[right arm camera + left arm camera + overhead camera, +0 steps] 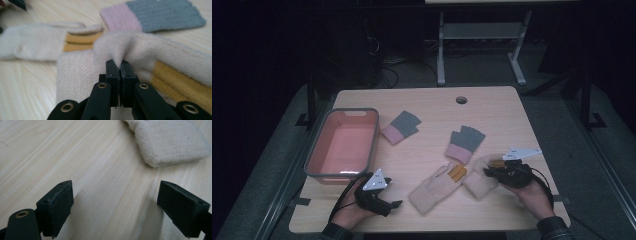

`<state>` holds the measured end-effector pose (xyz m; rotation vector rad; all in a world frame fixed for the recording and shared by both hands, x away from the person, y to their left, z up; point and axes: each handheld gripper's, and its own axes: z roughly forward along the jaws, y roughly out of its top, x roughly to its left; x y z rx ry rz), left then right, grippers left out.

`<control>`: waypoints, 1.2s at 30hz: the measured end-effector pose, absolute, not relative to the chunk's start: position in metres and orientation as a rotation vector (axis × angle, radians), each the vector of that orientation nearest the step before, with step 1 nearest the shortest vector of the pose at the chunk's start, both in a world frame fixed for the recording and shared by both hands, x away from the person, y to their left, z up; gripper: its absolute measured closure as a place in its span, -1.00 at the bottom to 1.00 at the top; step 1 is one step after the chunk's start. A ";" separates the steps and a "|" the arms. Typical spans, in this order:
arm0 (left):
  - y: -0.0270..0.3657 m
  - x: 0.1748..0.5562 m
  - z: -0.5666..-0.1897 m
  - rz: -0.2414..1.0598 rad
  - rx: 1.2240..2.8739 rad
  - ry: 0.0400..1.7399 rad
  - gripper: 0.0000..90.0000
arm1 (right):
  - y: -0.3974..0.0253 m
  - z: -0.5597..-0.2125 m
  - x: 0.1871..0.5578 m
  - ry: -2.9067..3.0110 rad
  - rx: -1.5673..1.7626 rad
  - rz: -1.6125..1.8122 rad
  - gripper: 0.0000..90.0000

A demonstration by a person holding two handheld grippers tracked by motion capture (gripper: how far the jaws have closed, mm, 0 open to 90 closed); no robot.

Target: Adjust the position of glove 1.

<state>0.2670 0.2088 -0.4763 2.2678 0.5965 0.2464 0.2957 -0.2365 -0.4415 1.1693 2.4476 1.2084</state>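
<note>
Two cream gloves with yellow stripes lie at the front middle of the table: one (434, 188) points toward my left gripper, the other (480, 179) sits beside my right gripper. My right gripper (488, 172) is shut on a raised fold of the right cream glove (140, 47), jaws pressed together (119, 65). The left cream glove (35, 43) lies just beyond it. My left gripper (396, 203) rests open near the front edge, with bare wood between its jaws (115, 205); a cream glove end (170, 142) lies ahead of it, untouched. Two grey-and-pink gloves (401, 126) (465, 142) lie farther back.
A pink bin with a grey rim (319, 147) stands at the table's left side, nothing visible inside. A cable hole (461, 100) is near the far edge. A white-legged table frame (441, 55) stands on the floor beyond.
</note>
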 end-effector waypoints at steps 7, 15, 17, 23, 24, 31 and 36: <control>0.209 0.267 -0.476 0.246 2.268 0.596 -0.71 | -0.234 -0.424 0.295 2.438 1.145 1.296 0.94; 0.209 0.267 -0.476 0.246 2.264 0.599 -0.71 | -0.203 -0.410 0.289 2.474 1.065 1.352 0.94; 0.209 0.267 -0.476 0.246 2.264 0.599 -0.71 | -0.191 -0.408 0.288 2.489 1.063 1.362 0.94; 0.209 0.267 -0.476 0.246 2.264 0.599 -0.71 | -0.156 -0.405 0.287 2.527 1.013 1.385 0.94; 0.209 0.267 -0.476 0.243 2.263 0.602 -0.71 | -0.152 -0.405 0.287 2.529 1.007 1.385 0.94; 0.209 0.267 -0.476 0.248 2.266 0.596 -0.71 | -0.118 -0.406 0.286 2.565 1.011 1.380 0.94; 0.209 0.267 -0.476 0.249 2.266 0.596 -0.71 | -0.100 -0.412 0.285 2.598 1.024 1.349 0.94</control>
